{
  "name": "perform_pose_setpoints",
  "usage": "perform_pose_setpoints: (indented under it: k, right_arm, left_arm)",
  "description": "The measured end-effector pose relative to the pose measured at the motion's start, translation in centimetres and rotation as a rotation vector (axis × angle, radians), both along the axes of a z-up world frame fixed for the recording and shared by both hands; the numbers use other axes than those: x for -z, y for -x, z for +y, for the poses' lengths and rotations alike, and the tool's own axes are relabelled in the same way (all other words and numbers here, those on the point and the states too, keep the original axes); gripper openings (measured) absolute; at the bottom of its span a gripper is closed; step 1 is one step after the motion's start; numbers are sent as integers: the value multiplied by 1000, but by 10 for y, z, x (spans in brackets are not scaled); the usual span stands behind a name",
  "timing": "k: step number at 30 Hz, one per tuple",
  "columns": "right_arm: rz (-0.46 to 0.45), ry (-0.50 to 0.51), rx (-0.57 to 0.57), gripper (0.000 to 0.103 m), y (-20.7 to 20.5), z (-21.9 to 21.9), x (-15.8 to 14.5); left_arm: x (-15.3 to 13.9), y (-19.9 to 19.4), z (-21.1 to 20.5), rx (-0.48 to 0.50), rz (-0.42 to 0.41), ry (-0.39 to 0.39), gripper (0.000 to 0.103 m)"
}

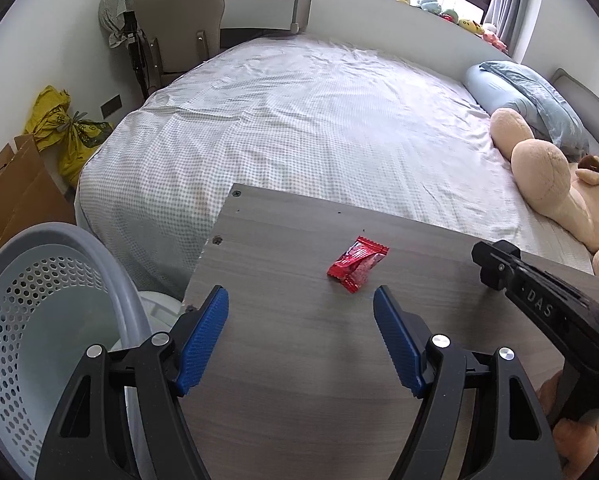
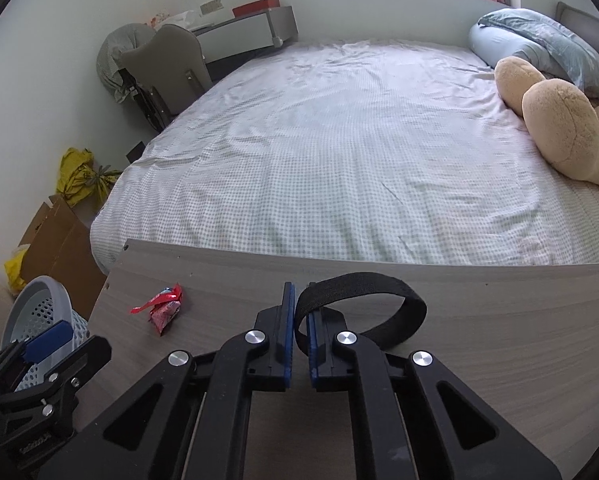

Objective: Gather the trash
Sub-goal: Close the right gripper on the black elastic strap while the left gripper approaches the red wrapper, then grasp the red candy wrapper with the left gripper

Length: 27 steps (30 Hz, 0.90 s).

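Right wrist view: right gripper (image 2: pixel 298 312) pinched tight on one side of a black strap loop (image 2: pixel 383 304), the rest resting on the wood tabletop (image 2: pixel 499 340), likely a first grab for lifting. Left gripper (image 1: pixel 299 312) gapes wide, empty, aimed at the red candy wrapper (image 1: pixel 357 266) lying just beyond its tips. Grey perforated basket (image 1: pixel 39 300) sits low at the table's left edge, probably the bin. Bed (image 1: pixel 299 120) beyond; path clear.

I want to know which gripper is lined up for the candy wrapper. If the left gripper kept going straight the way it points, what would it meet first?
Probably the red wrapper: it lies on the wooden board just ahead of the open left gripper, slightly right of centre. Depth is unclear, so the fingertips might touch the board first.
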State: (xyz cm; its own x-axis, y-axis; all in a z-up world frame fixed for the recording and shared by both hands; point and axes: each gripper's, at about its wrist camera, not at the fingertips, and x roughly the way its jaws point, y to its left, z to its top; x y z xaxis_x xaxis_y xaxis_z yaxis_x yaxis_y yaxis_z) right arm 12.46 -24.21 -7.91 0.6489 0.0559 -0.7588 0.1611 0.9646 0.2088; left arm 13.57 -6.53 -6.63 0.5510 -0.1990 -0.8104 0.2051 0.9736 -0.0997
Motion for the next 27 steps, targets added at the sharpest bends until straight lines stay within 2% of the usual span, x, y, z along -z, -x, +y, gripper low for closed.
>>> perform_pose_setpoints:
  k: [15, 18, 20, 22, 27]
  right_arm:
    - [-16, -76, -21, 7, 31, -13, -3]
    - [-21, -84, -14, 7, 32, -17, -4]
    - [-23, -90, -10, 7, 33, -20, -4]
    - [-25, -93, -8, 7, 34, -21, -5]
    - [-20, -96, -14, 7, 34, -20, -5]
  left_arm:
    - [27, -35, -41, 29, 36, -45, 71]
    - [30, -36, -45, 34, 34, -62, 58]
    - [29, -35, -49, 46, 26, -74, 35]
    - [28, -34, -50, 58, 28, -67, 24]
    - [26, -26, -46, 62, 42, -51, 24]
